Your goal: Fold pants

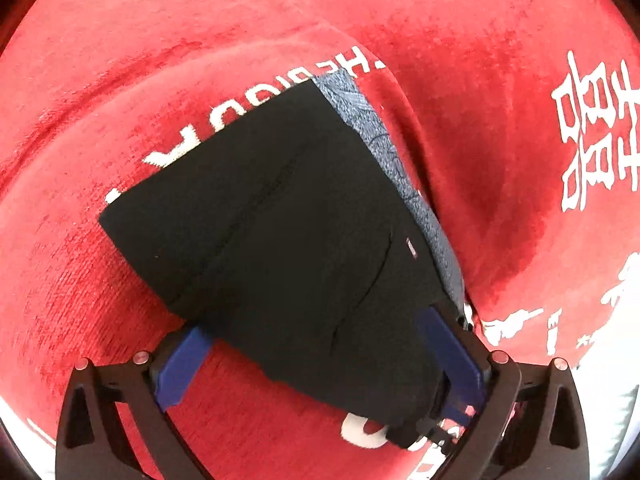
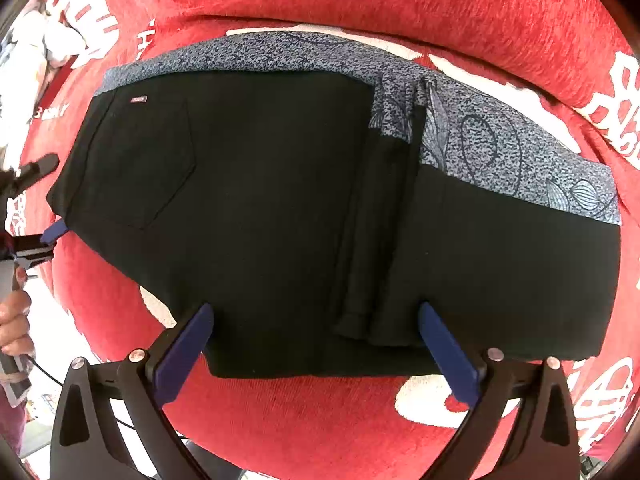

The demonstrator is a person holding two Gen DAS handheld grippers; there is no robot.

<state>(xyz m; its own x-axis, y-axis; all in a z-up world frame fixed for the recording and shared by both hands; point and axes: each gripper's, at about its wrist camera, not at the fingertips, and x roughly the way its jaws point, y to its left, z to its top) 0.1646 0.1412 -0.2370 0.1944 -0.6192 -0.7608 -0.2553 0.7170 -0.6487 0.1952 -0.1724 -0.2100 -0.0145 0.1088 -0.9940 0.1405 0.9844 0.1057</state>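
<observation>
Your black pants [image 2: 260, 208] lie folded on the red cloth with white lettering [image 2: 360, 0], resting on top of a blue-grey patterned garment [image 2: 500, 152] that shows along their far edge and at the right in the right wrist view. A back pocket with a small tag sits at the upper left of the pile there, and a narrow folded strip of black cloth runs down the middle towards your right gripper [image 2: 316, 316].

Your right gripper points straight down at the near edge of the pants. Its blue fingers [image 2: 188, 344] stand wide apart, one on each side of that folded strip, and neither pinches any cloth.

Your left gripper [image 1: 320, 328] sits at the waist end of the pants, with its jaws as wide as they go. In the left wrist view one blue finger [image 1: 180, 364] lies on the red cloth just beside the edge of the pants, while the other lies on the black fabric near the corner; it may be touching the cloth, but the pads do not clamp it. From the right wrist camera you can see this gripper at the far left edge, with a hand [image 2: 16, 320] below it on the handle
</observation>
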